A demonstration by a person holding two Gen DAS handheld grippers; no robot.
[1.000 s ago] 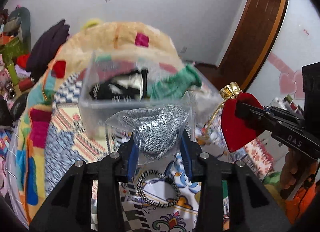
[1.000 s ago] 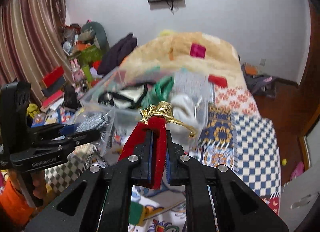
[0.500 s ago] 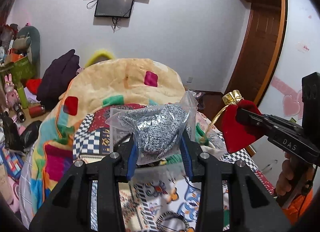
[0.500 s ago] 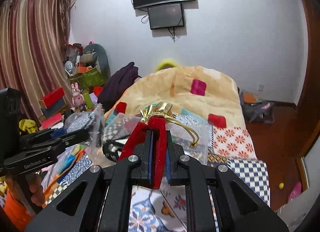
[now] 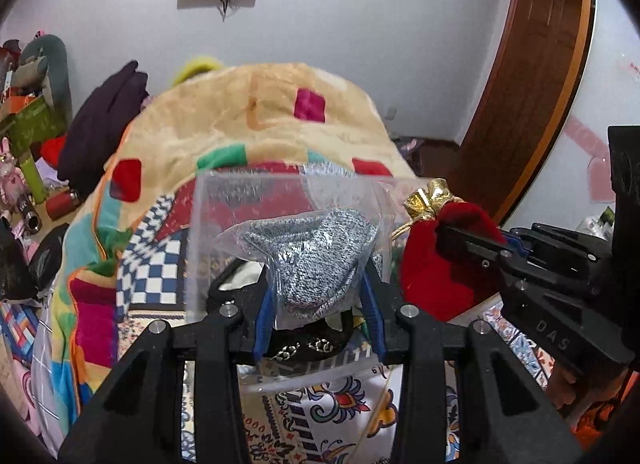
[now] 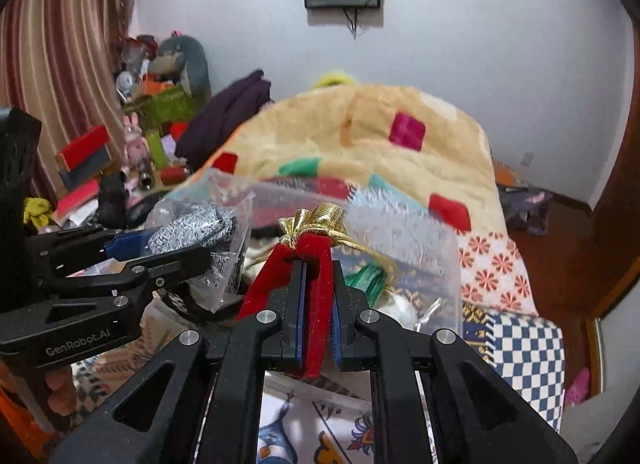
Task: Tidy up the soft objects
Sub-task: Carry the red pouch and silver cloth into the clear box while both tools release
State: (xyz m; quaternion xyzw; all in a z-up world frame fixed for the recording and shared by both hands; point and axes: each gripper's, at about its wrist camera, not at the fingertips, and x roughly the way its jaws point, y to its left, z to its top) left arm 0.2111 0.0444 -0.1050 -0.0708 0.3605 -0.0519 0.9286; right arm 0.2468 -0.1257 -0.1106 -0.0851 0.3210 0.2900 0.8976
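Note:
My left gripper (image 5: 320,296) is shut on a clear plastic bag holding a grey knitted item (image 5: 316,256); it also shows in the right wrist view (image 6: 192,236). My right gripper (image 6: 316,284) is shut on a red velvet pouch (image 6: 316,304) with a gold top and cord; the pouch also shows in the left wrist view (image 5: 440,264). Both are held over a clear plastic bin (image 5: 224,224) on the bed, which holds black, white and green soft items.
A patchwork blanket (image 5: 248,132) covers the bed behind the bin. Clutter, toys and boxes (image 6: 132,136) stand at the left. A wooden door (image 5: 536,84) is at the right. A dark garment (image 5: 104,124) lies on the bed's far left.
Both grippers, which had risen above the bin, have come back down toward it with their items still held. The bin fills the view again in front of both.

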